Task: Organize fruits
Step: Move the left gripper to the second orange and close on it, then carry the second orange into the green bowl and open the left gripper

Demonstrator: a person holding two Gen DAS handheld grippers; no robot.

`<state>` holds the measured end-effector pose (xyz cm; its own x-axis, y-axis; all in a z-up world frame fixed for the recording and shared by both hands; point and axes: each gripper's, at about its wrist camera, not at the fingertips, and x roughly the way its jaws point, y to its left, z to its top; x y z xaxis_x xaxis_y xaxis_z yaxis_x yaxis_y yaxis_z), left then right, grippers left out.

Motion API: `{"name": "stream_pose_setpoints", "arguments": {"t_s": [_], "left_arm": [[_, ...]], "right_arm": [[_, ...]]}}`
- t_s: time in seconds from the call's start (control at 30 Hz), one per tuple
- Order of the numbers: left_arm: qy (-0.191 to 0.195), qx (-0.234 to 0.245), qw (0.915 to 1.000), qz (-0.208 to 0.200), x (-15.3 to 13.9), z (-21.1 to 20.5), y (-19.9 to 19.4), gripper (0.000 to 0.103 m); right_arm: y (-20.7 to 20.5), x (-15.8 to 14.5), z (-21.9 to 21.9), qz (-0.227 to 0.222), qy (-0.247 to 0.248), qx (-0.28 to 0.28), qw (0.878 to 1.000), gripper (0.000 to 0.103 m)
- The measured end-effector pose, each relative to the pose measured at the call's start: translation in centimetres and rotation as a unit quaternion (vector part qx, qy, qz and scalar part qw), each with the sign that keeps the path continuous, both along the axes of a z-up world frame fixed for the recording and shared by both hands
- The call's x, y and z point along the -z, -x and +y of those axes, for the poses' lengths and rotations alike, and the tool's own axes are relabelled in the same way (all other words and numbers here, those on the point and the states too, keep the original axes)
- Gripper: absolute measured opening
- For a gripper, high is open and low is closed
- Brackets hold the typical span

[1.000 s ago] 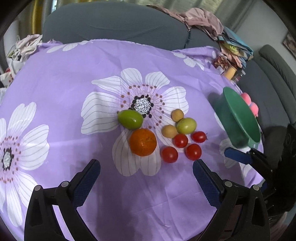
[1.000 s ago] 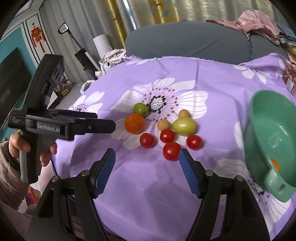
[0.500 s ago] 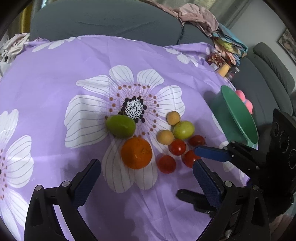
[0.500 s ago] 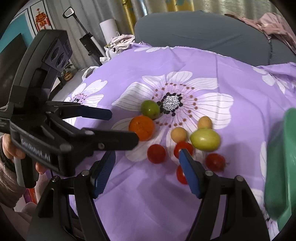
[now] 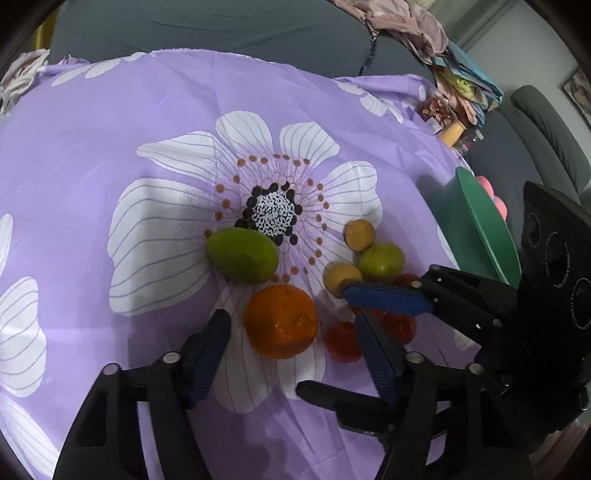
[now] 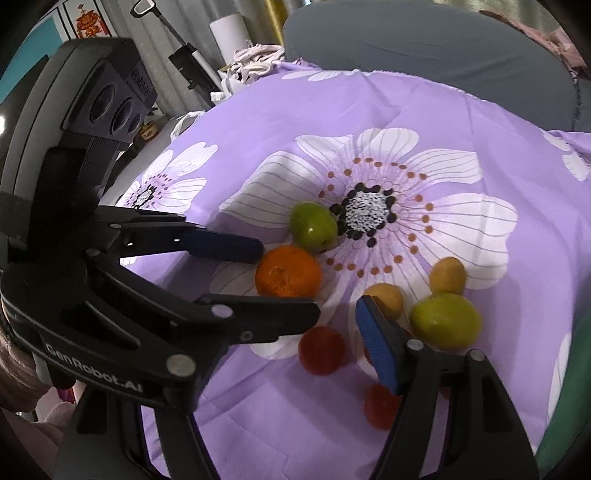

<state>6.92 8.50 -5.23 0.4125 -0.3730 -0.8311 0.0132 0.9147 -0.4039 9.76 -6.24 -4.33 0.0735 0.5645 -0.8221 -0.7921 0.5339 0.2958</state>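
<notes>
Both your jaws are closing, half-wide: left gripper (image 5: 295, 334) around the orange (image 5: 280, 321), untouched, right gripper (image 6: 347, 328) empty, over the purple flowered cloth (image 5: 110, 122) by a grey sofa (image 5: 207, 26).

My left gripper (image 5: 295, 332) sits around round orange fruit (image 5: 280, 325) on purple flowered cloth (image 5: 110, 147). Big green fruit (image 5: 242, 254) just behind it. Small red tomatoes (image 5: 342, 341) just right of it, between my right gripper's (image 6: 325, 328) fingers. Green plastic bowl (image 5: 484, 229) far right.
</notes>
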Motion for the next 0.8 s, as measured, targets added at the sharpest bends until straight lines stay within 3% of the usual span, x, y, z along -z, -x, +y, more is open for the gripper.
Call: {"name": "stream_pose_setpoints", "arguments": {"t_s": [0.17, 0.33, 0.4, 0.8], "left_arm": [[0.013, 0.0, 0.9999, 0.008, 0.4, 0.3, -0.2, 0.053], [0.012, 0.0, 0.9999, 0.012, 0.4, 0.6, -0.3, 0.047], [0.013, -0.002, 0.9999, 0.011, 0.4, 0.8, -0.3, 0.043], [0.014, 0.011, 0.9998, -0.01, -1.5, -0.3, 0.7, 0.043]], "right_arm": [[-0.4, 0.8, 1.1, 0.014, 0.01, -0.017, 1.0, 0.055], [-0.4, 1.5, 2.0, 0.013, 0.024, -0.029, 0.999, 0.044], [-0.6, 1.5, 1.9, 0.01, 0.017, -0.026, 0.999, 0.043], [0.5, -0.2, 0.4, -0.009, 0.001, -0.009, 1.0, 0.042]]}}
